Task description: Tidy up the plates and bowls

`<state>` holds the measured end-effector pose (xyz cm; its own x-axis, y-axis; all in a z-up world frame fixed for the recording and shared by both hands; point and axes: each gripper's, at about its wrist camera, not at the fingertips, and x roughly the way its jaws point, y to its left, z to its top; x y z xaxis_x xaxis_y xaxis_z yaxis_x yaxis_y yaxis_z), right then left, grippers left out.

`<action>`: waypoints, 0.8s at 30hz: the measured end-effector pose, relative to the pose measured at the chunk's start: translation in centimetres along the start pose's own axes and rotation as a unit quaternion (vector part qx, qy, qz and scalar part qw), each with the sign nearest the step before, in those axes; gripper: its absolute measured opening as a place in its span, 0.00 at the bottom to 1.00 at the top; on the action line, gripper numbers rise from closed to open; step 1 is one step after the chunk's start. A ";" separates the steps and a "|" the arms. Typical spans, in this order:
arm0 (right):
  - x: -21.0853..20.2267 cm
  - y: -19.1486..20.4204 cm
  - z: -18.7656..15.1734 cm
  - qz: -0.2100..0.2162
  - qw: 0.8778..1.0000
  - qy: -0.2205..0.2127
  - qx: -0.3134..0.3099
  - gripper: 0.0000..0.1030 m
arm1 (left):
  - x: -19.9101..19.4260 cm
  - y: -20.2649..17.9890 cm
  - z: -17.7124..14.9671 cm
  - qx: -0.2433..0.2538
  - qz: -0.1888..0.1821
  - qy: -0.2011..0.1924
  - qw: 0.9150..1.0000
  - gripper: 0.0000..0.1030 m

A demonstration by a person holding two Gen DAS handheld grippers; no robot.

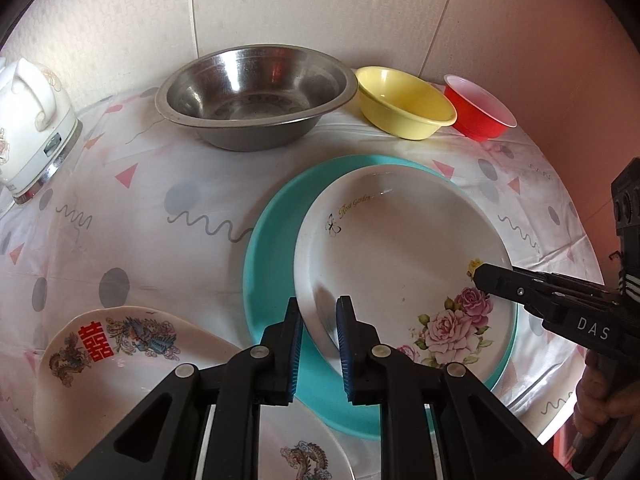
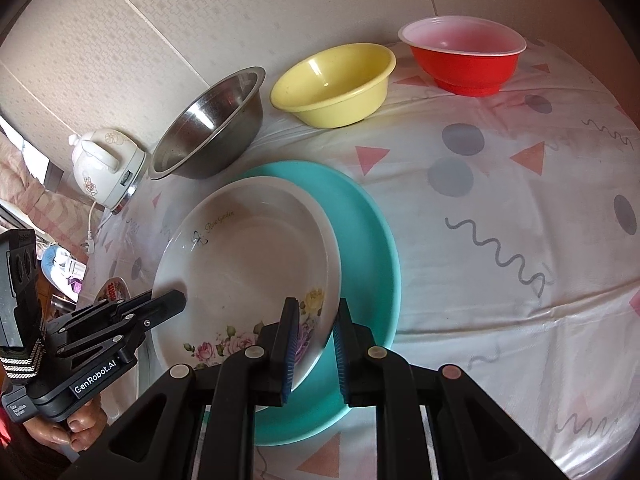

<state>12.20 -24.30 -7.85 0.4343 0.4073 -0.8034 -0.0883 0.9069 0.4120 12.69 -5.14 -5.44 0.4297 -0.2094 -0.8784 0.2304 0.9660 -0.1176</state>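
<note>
While rose plate (image 1: 400,248) sits in teal plate (image 1: 272,240), bowls empty.

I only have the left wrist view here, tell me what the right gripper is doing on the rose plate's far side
Observer: The right gripper straddles the rose plate rim, one finger inside, one outside, jaws not visibly closed.
Operator: What's under that outer finger?
Observer: The teal plate, which the rose plate sits on.
Operator: Anything beyond the kettle?
Observer: The kettle has a white cord hanging off the table edge.
</note>
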 end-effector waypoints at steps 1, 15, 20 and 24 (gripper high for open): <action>-0.1 -0.1 0.0 0.001 1.000 0.000 0.000 0.16 | 0.1 0.0 0.0 0.002 0.002 -0.001 1.000 0.17; -1.0 -0.5 -0.1 0.007 1.000 -0.016 0.015 0.20 | 0.1 -0.2 0.1 -0.008 0.014 -0.004 1.000 0.17; -2.0 -0.7 -0.5 -0.002 1.000 -0.028 0.013 0.20 | -0.1 0.1 0.1 -0.020 0.011 -0.005 1.000 0.17; -2.0 -0.3 -0.8 -0.005 0.999 -0.039 0.003 0.12 | -0.2 -0.2 -0.1 -0.007 0.023 -0.013 1.000 0.17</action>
<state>10.62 -25.29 -6.74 0.5040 0.3891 -0.7711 -0.0783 0.9097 0.4079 12.43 -5.31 -5.31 0.4627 -0.1687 -0.8703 0.1976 0.9767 -0.0842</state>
